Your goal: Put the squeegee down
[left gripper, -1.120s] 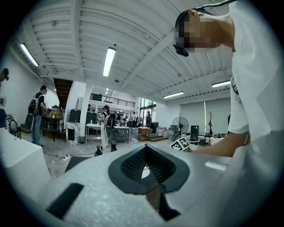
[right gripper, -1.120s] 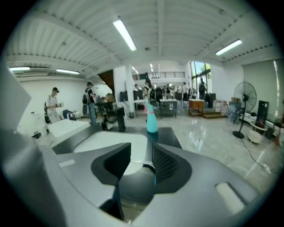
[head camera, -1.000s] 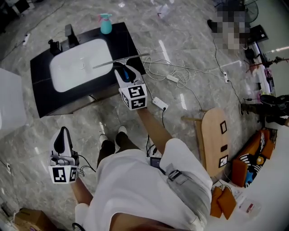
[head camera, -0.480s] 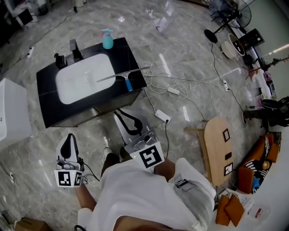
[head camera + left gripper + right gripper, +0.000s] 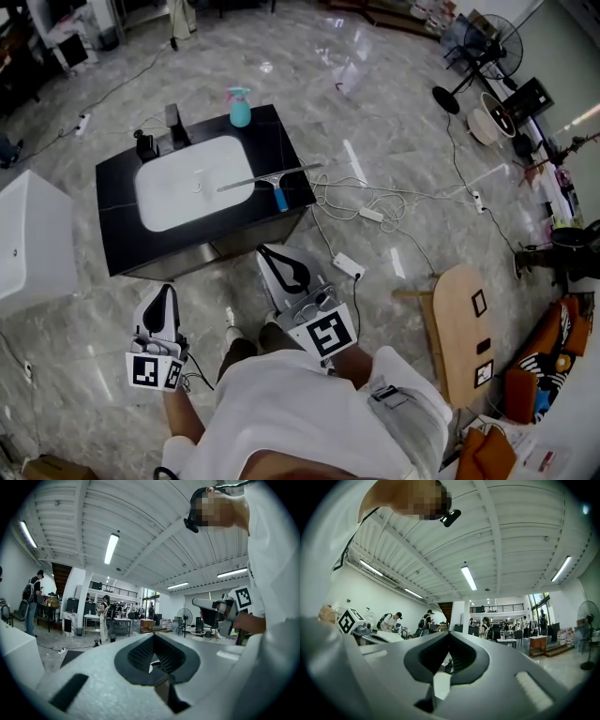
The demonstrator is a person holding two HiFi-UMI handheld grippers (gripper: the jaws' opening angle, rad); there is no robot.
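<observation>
Squeegee point(image 5: 279, 195) lies on the black bench point(image 5: 117, 239) in the upper left-centre of the head view, free of both grippers. Its long blade stretches across the right rim of the white sink basin point(image 5: 187, 186) and reaches the bench's right edge. Its blue handle points toward the bottom of the frame. A teal spray bottle point(image 5: 240, 109) stands upright at the bench's top corner, and a dark faucet point(image 5: 174, 122) stands just above the basin.

The right gripper point(image 5: 269, 253) sits at the lower centre of the frame, below the bench's near edge and well apart from the squeegee. Its fingers have just been closing and are now clenched together with nothing between them. In the right gripper view the tips meet against the hall's ceiling. The left gripper point(image 5: 165, 292) is at the lower left over the marble floor point(image 5: 394, 141), its fingers likewise clenched on nothing.

White cables point(image 5: 375, 202) trail across the floor to the right of the bench, and a power strip point(image 5: 348, 266) lies just right of the right gripper. A white box point(image 5: 33, 239) stands at the left edge.
</observation>
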